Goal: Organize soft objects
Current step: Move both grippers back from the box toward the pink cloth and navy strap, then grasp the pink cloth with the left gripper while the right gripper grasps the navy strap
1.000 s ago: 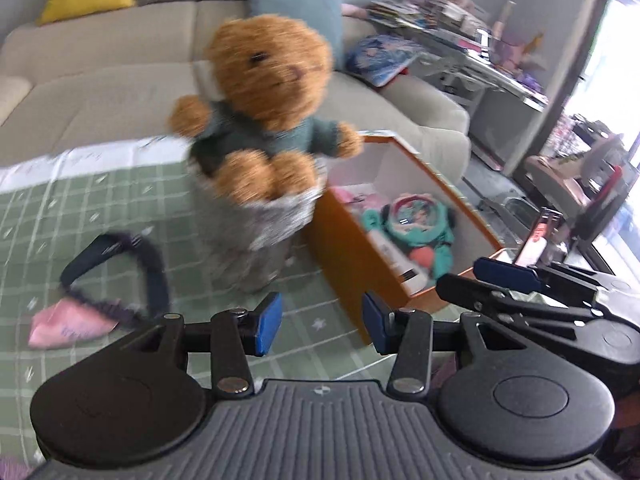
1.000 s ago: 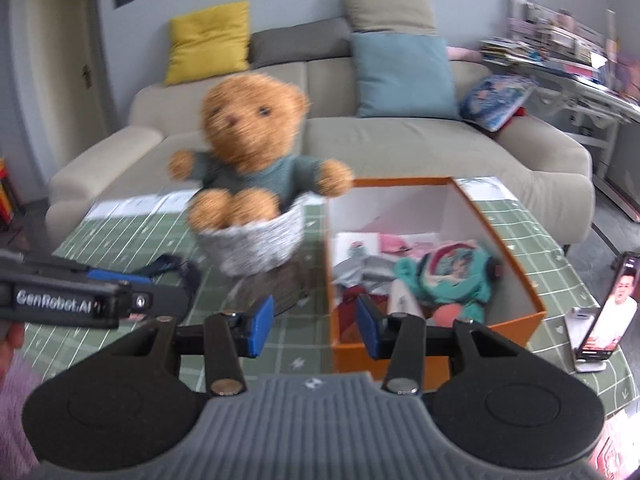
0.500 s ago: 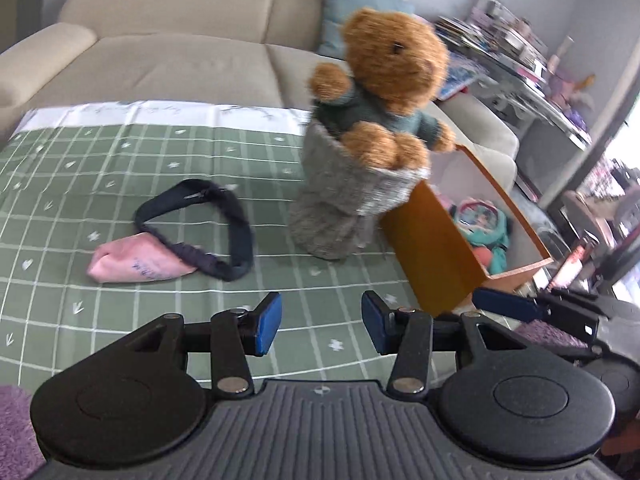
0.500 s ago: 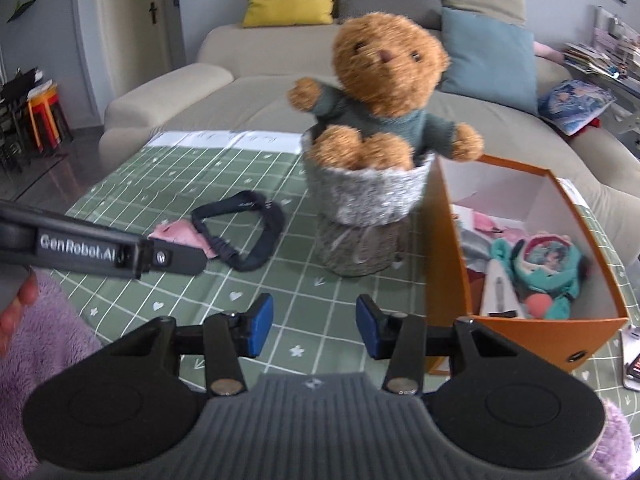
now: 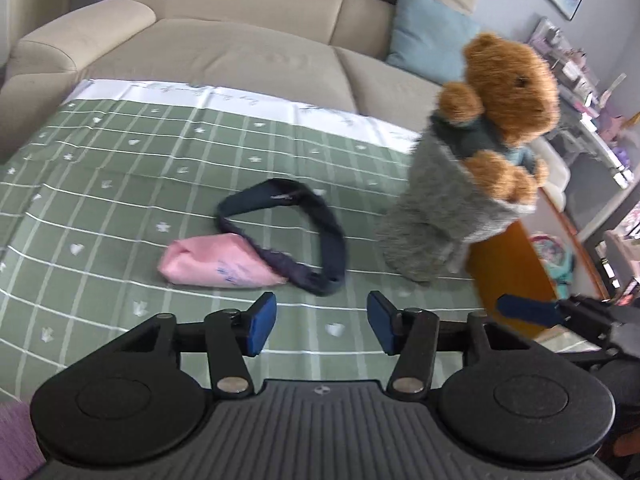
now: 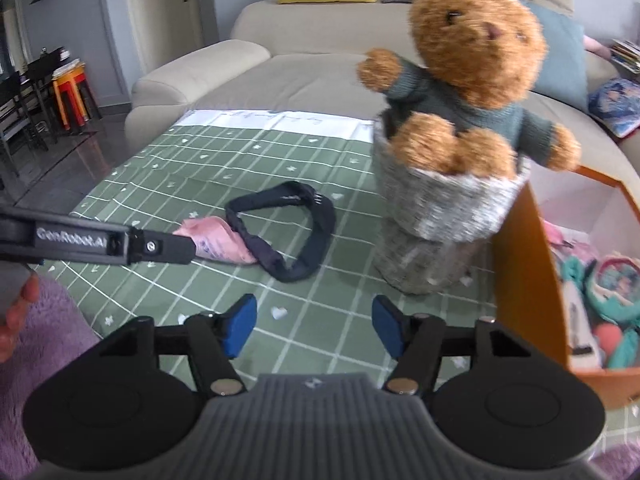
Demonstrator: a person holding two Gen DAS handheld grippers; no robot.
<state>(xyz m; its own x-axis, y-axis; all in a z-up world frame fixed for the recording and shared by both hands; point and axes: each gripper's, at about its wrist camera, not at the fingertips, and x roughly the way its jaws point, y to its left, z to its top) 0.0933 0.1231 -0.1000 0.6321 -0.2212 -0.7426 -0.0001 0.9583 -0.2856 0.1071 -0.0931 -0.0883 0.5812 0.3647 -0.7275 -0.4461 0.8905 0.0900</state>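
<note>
Your left gripper and right gripper both hover with fingers spread and empty above the green checked tablecloth. Just beyond your left fingertips lies a folded pink cloth, with a dark headband looped over its end, touching it. Right of the headband, well apart from either gripper's fingers, stands the grey knitted basket with a brown teddy bear sitting in it, upright. Touching the basket's right side is an orange box holding a teal toy and pink fabric. Behind the basket stretches the beige sofa.
</note>
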